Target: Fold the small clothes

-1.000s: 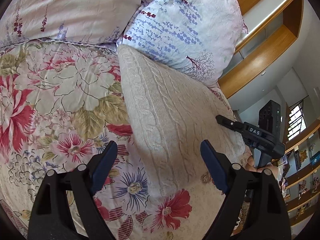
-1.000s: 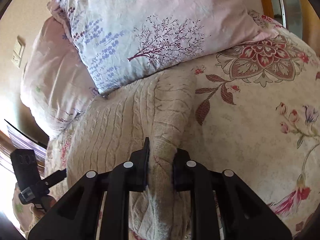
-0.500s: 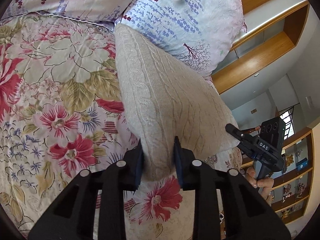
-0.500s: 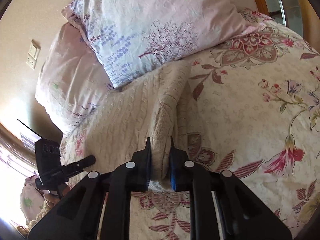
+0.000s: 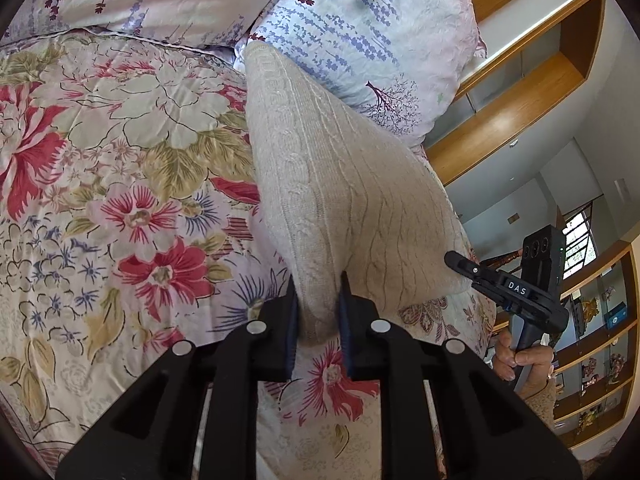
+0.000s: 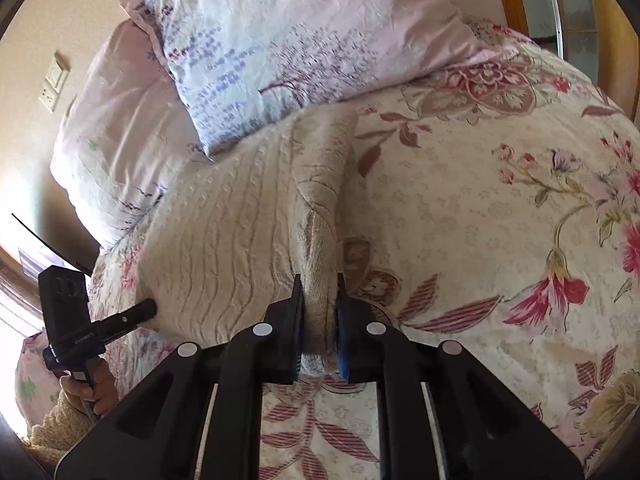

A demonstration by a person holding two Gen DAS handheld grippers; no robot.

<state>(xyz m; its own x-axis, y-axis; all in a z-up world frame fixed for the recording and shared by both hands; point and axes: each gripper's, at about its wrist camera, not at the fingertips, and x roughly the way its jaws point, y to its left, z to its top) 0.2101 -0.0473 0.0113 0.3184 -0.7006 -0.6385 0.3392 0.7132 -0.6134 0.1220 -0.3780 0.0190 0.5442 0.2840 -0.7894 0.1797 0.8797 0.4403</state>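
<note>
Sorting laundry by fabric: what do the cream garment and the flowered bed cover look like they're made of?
Cream garment: looks like a soft knit, maybe wool or acrylic; raised cable ribs show, matte and slightly fuzzy. Flowered bed cover: a smooth printed woven cloth, likely cotton or a blend; faint stitched relief in the right wrist view suggests quilting. The exact fibre of either can't be told by sight.

So the bed's covered in a floral quilt [image 5: 120,184], big red and cream flowers, filling the left and bottom of the left wrist frame. Two pillows [image 5: 360,40] with a purple lavender print sit along the top. A cream cable-knit sweater [image 5: 344,200] lies mid-frame, its far end touching the right pillow.
</note>
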